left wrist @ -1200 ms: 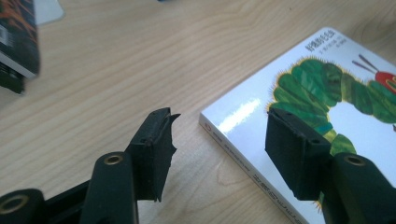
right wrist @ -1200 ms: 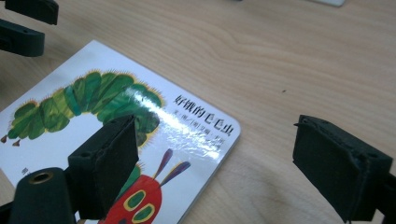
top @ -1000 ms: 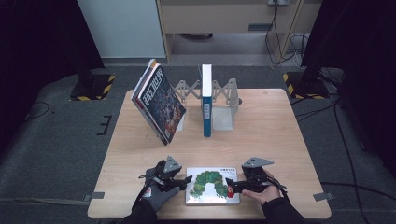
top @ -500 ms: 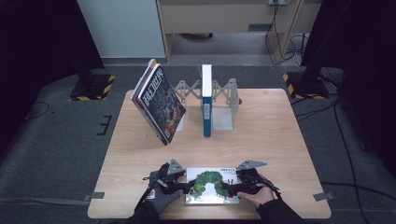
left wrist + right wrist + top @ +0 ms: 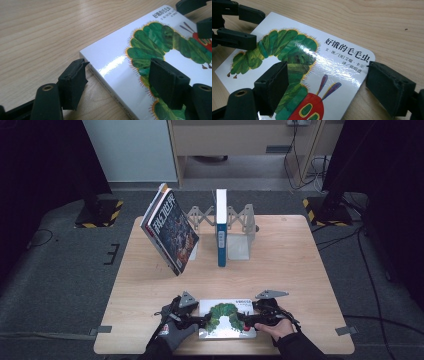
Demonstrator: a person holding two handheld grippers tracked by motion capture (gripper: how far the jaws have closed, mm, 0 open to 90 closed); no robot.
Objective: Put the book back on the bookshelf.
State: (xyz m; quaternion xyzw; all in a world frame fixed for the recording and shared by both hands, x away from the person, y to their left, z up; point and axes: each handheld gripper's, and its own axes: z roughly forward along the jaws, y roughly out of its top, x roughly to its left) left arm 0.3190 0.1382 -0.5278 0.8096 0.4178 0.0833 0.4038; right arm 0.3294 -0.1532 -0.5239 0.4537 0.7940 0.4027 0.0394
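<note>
Board book w/ green caterpillar cover (image 5: 227,319) lies flat on the wooden table (image 5: 300,265), at the near edge, centre, between the two grippers. Its lower edge is partly covered by the hands in the high view; in the left gripper view the book's right side is cut off by the frame, and in the right gripper view its near end runs off the bottom.

Left gripper (image 5: 120,82): jaws apart, have just been opening; book's corner sits between them, one jaw over the cover, the other on the table just beside the edge. Can't tell if either pad touches. Right gripper (image 5: 325,86): jaws apart, straddling the opposite end, one over the cover, the other off the edge; no press visible.

Writing: cover title reads 好饿的毛毛虫 in the right gripper view, w/ smaller credit lines below, hard to read. At the far side a tilted magazine (image 5: 172,232) shows large characters, too blurred to read. Upright blue-spined book (image 5: 221,227) in the bookend rack (image 5: 242,227); spine label illegible.
</note>
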